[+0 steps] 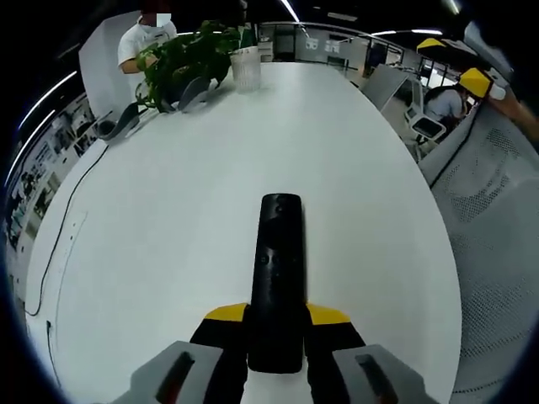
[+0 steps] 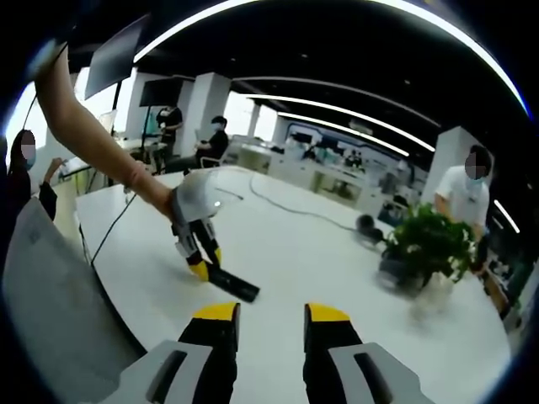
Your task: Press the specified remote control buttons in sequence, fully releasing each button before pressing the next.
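Remote control (image 1: 278, 278), a slim black bar with small buttons on its upper face, lies on the white counter (image 1: 168, 219) with its near end clamped between the yellow-tipped fingers of the left gripper (image 1: 277, 324); its far end points toward the potted plant (image 1: 187, 59) at the counter's far edge. In the right gripper view the same hold appears from the side: the left gripper (image 2: 202, 268) grips one end of the remote control (image 2: 233, 284), which rests flat on the counter (image 2: 312, 269), well short of the potted plant (image 2: 425, 244). A clear cup (image 1: 246, 69) stands just beside the potted plant, and a thin cable (image 1: 63, 227) trails along the counter's edge away from the remote control.

The right gripper (image 2: 264, 316) hangs in the air above the counter, near the remote control but not touching it, its fingers parted with a clear gap and nothing between them.

Judging from this, the remote is being steadied and a press is being lined up rather than made. The next move calls for bringing one right fingertip straight down on the target button, probably with the fingers drawn together for a finer point, while the left grip keeps the remote from sliding, then lifting fully clear before the next button.
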The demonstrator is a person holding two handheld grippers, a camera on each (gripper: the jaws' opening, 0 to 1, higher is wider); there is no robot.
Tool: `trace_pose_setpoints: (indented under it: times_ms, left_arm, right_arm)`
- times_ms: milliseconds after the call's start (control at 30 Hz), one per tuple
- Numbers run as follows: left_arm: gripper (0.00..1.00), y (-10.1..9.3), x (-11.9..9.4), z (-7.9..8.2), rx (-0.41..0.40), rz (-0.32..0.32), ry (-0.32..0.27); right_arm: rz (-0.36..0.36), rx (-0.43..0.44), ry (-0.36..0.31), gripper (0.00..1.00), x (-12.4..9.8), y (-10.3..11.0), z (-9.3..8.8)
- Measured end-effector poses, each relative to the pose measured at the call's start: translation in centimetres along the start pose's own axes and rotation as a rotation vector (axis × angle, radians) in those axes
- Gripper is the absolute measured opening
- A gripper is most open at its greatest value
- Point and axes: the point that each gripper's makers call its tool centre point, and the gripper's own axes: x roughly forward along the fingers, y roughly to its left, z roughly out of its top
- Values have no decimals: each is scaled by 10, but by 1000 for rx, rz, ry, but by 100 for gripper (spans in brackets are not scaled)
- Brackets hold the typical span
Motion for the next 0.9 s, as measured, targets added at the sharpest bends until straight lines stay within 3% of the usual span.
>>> trace_pose_setpoints:
  times_ms: [900]
  left_arm:
    - [25,-17,-2,-2,-7,-1,-31]
  right_arm:
    - [6,-12,13,26,1,1,-2]
